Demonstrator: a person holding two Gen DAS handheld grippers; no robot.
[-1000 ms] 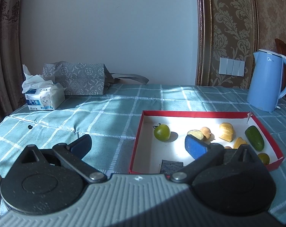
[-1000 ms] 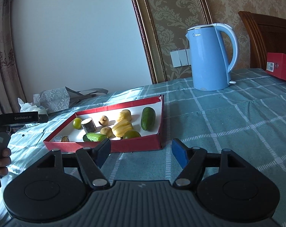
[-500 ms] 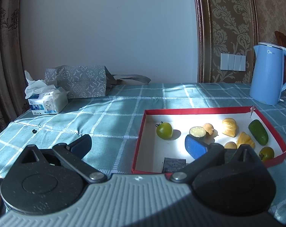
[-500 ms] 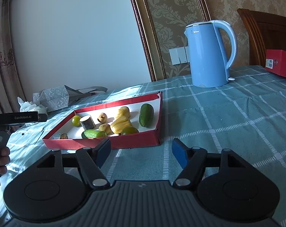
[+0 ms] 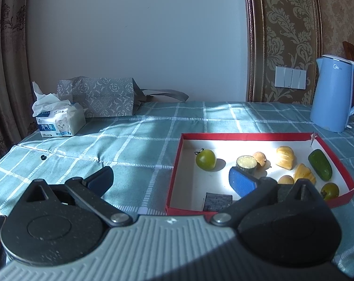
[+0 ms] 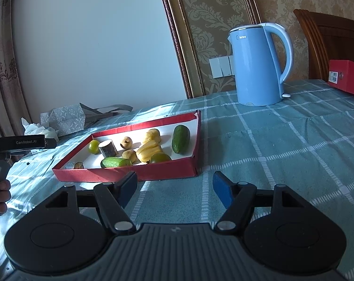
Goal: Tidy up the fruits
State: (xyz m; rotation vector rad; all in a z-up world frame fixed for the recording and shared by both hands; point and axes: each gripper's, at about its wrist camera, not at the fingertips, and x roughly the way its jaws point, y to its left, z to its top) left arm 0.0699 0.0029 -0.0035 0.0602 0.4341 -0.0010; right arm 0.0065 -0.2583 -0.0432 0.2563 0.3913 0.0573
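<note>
On the checked tablecloth [image 6: 282, 140] sits the red tray [image 6: 130, 175] with all the fruits inside it: 2 green tomatoes, a cucumber [image 6: 181, 138], yellow pieces and small brown ones. Both the left gripper [image 5: 169, 180] and the right gripper [image 6: 174, 187] hang short of the tray with jaws wide and nothing between them. Round fruits such as the tomato [image 5: 205, 159] could roll off a pad (they lie crowded), and a low approach could catch the tray's wall and shove it.

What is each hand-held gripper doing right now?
Left hand-held gripper: open, holding nothing.
Right hand-held gripper: open, holding nothing.
</note>
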